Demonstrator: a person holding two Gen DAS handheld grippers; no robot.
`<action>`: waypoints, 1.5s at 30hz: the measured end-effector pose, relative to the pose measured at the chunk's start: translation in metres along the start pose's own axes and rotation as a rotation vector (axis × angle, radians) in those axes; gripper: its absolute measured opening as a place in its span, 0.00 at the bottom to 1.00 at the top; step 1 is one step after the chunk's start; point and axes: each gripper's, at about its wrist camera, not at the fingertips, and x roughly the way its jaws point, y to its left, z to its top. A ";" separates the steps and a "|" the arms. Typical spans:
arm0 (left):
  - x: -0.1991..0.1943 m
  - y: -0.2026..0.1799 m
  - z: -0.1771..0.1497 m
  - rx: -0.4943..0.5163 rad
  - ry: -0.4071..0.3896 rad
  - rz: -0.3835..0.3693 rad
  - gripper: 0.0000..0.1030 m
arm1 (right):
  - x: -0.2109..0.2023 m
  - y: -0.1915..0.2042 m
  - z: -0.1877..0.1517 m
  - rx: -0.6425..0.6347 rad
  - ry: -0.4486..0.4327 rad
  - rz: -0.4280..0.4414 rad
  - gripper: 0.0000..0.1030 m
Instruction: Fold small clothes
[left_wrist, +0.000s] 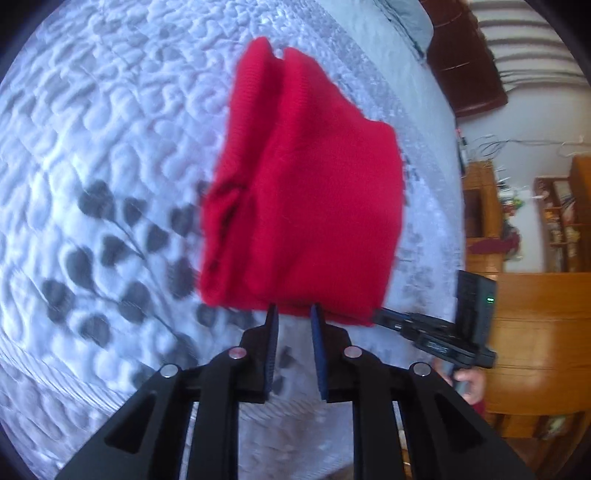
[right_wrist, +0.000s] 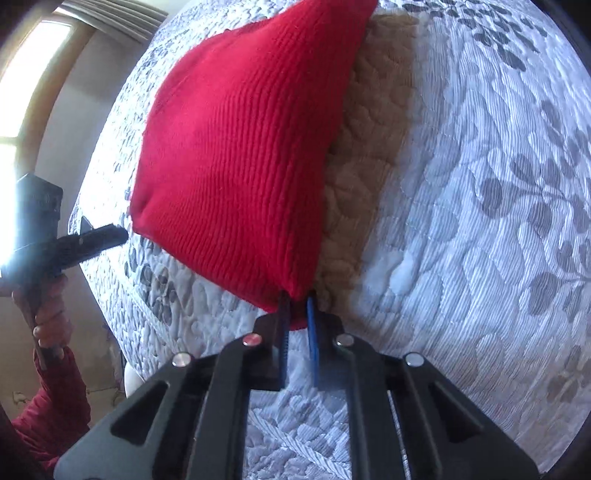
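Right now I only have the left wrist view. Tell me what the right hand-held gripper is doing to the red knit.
Observer: The right hand-held gripper pinches a corner of the red knitted garment between its blue pads.
Operator: Report anything behind the garment; it blocks my view.
Observer: A brown fleecy cloth lies on the quilted bedspread, partly hidden behind the garment.
Operator: Now describe what lies beyond the left hand-held gripper.
Observer: Past the left hand-held gripper there is a bright window.
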 end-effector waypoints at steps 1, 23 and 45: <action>0.002 -0.001 -0.001 -0.015 0.009 -0.024 0.19 | 0.000 0.001 0.001 0.002 0.001 0.001 0.08; 0.047 0.003 0.000 -0.205 0.020 -0.041 0.43 | 0.001 -0.002 0.003 -0.002 -0.007 0.005 0.11; 0.038 0.013 0.015 -0.181 -0.008 0.079 0.08 | 0.003 -0.006 0.005 -0.008 -0.013 0.011 0.14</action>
